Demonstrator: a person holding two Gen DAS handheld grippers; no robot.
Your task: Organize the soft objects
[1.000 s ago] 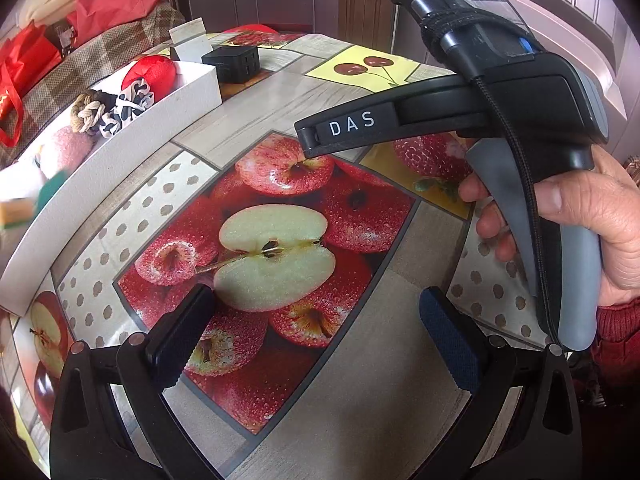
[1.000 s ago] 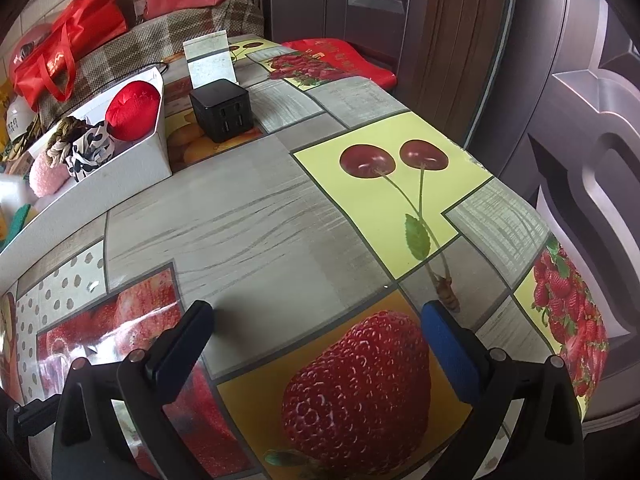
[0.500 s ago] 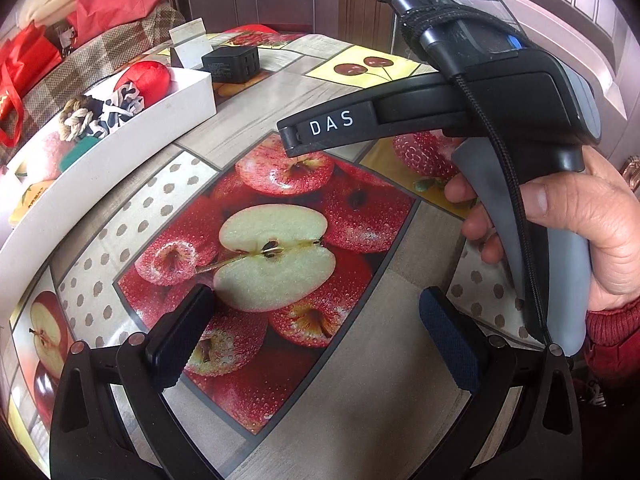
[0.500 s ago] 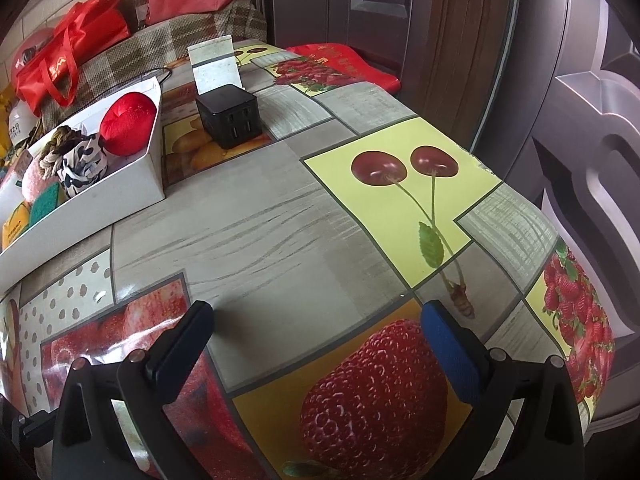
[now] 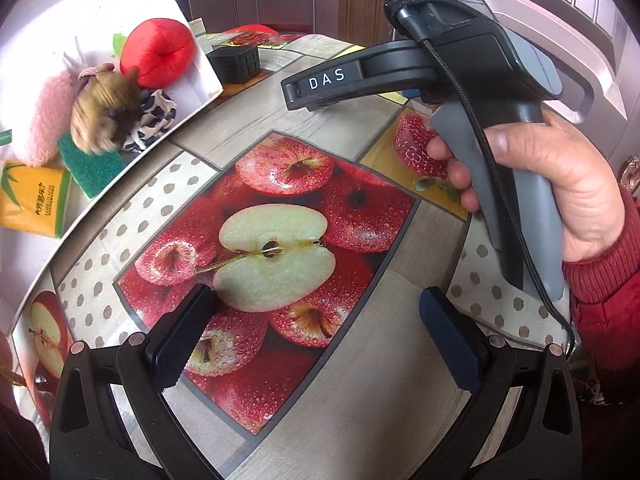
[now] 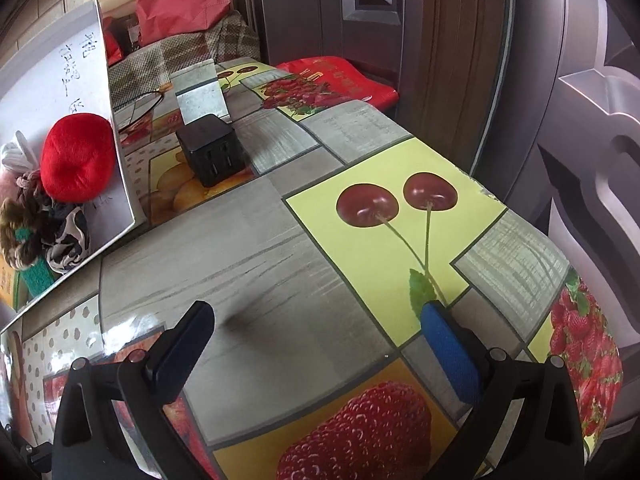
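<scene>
A white box stands tipped up on its long side at the left, its open face toward me. In it lie a red plush apple, a brown knitted scrunchie, a black-and-white scrunchie, a pink fluffy item, a green sponge and a yellow tissue pack. The box and red plush apple also show in the right wrist view. My left gripper is open and empty over the fruit-print tablecloth. My right gripper is open and empty above the table; its body shows in the left wrist view.
A black charger cube and a small upright card stand on the table behind the box. The table's right edge runs close to a dark door. A checked cushion with red bags lies beyond the table.
The white box has been tipped up from lying flat, so its contents now face me and slide toward its lower side. Both grippers have stayed open and nearly still.
</scene>
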